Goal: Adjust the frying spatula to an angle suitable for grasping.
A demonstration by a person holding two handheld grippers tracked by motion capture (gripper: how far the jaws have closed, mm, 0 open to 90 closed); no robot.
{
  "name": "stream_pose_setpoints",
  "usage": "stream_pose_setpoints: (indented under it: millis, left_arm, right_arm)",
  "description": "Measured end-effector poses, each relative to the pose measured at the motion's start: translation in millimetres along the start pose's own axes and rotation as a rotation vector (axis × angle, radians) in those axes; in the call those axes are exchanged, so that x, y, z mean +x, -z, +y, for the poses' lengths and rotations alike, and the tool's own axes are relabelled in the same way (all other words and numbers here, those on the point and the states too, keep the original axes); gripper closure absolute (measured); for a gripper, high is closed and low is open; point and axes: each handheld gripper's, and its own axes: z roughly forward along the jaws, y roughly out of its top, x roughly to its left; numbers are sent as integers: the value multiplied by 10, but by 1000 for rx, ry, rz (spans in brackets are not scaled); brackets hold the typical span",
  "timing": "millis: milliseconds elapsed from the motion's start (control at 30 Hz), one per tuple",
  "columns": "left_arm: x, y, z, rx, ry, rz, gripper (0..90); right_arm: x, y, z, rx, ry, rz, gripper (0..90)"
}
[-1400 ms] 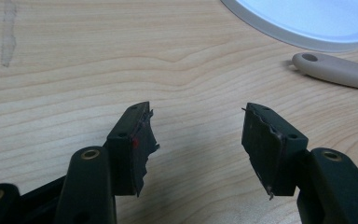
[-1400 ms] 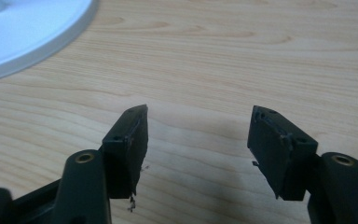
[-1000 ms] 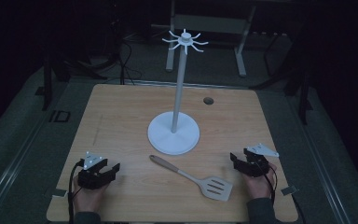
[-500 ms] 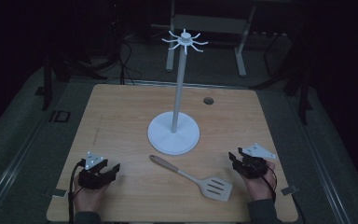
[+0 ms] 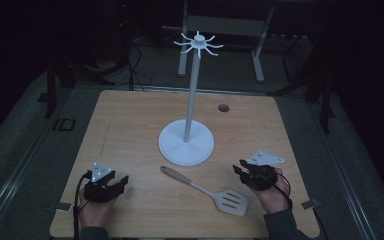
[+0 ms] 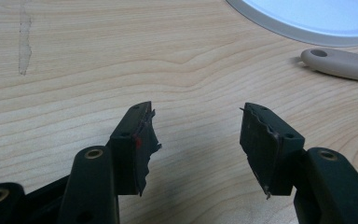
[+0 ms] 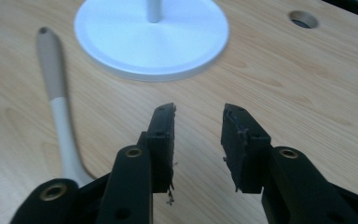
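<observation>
Item: spatula (image 5: 207, 190). Lies flat on the surface (image 5: 130, 130), between the two hands, just in front of the stand (image 5: 186, 142). Tan handle end, with a hanging hole, points toward the stand's base and rests near its rim without touching it. The slotted blade lies toward the person, near the right hand.

Item: stand. White round base, thin upright pole, ring of short hooks at the top. Free of utensils.

Item: right hand-held gripper (image 5: 243, 171). Jaws spread with bare surface between them, nothing pinched. Sits beside the blade, apart from it. Its own view shows the spatula's neck (image 7: 60, 121) running past at the left, outside the jaws.

Item: left hand-held gripper (image 5: 122, 181). Jaws spread wide, nothing pinched, low over the surface at the near left. The handle end (image 6: 340, 63) shows far up at the right of its view.

Step judged in hand: picking up the spatula, likely to hang it on a hook.

Handling notes:
- Swing the right gripper left so the neck falls between the jaws.
- Grip the neck or lower handle, leaving the holed end free for the hook.
- Come down squarely; a flat, thin handle may slide or tip if nipped at its edge.
- Lift clear of the base rim before rising toward the hooks.
</observation>
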Motion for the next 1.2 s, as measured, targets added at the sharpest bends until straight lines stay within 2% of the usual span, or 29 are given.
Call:
stream_pose_setpoints:
  millis: [367, 533, 733, 800, 1100, 1167, 1200]
  left_arm:
    - [6, -4, -1, 2, 2, 6, 444]
    - [10, -6, -2, 4, 2, 7, 445]
    - [11, -6, -1, 4, 2, 6, 447]
    - [12, -6, -1, 6, 1, 7, 448]
    - [14, -7, -1, 13, -2, 9, 457]
    - [13, -6, -1, 14, -3, 9, 457]
    - [13, -6, -1, 12, -2, 10, 456]
  right_arm:
    - [207, -93, 226, 52, 86, 62, 678]
    - [338, -210, 345, 112, 157, 96, 678]
    - [440, -283, 428, 148, 202, 122, 695]
    - [490, -321, 469, 167, 230, 136, 702]
    - [614, -524, 520, 257, 281, 195, 704]
    - [625, -544, 520, 262, 283, 200, 705]
    - [664, -609, 518, 286, 287, 227, 707]
